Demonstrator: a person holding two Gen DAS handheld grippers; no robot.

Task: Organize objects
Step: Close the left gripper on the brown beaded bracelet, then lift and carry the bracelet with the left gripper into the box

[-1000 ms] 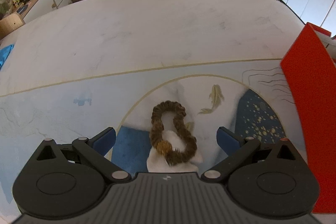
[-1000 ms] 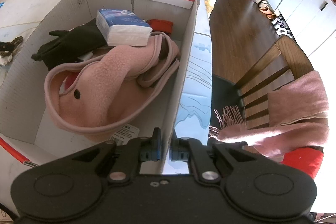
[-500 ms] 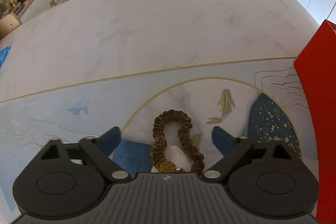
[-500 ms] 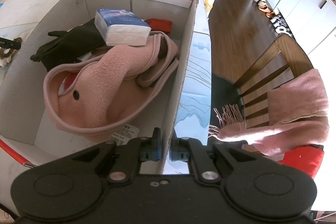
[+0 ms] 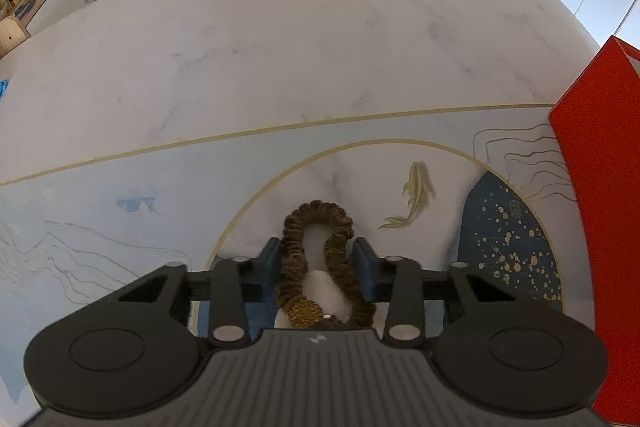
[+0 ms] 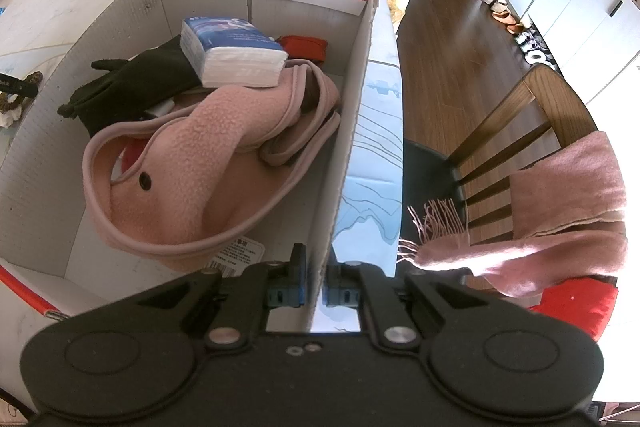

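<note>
Left wrist view: a brown scrunchie (image 5: 320,259) with a gold bead lies on the table (image 5: 280,47), partly on a white scrap, well left of the red-walled cardboard box (image 5: 600,207). The left gripper (image 5: 319,261) is closing, its blue pads touching the scrunchie's two sides. On the box's near right wall the right gripper (image 6: 315,277) is clamped tight. Inside the box lie a pink fleece garment (image 6: 192,163), a black glove (image 6: 132,83) and a tissue pack (image 6: 232,53).

We see a brown scrunchie (image 5: 320,259) with a gold bead on a white marble table (image 5: 280,47) painted pale blue, with 1 gold fish (image 5: 416,187). The box (image 6: 352,115) is red outside, white inside, holding pink fleece (image 6: 200,179).
</note>
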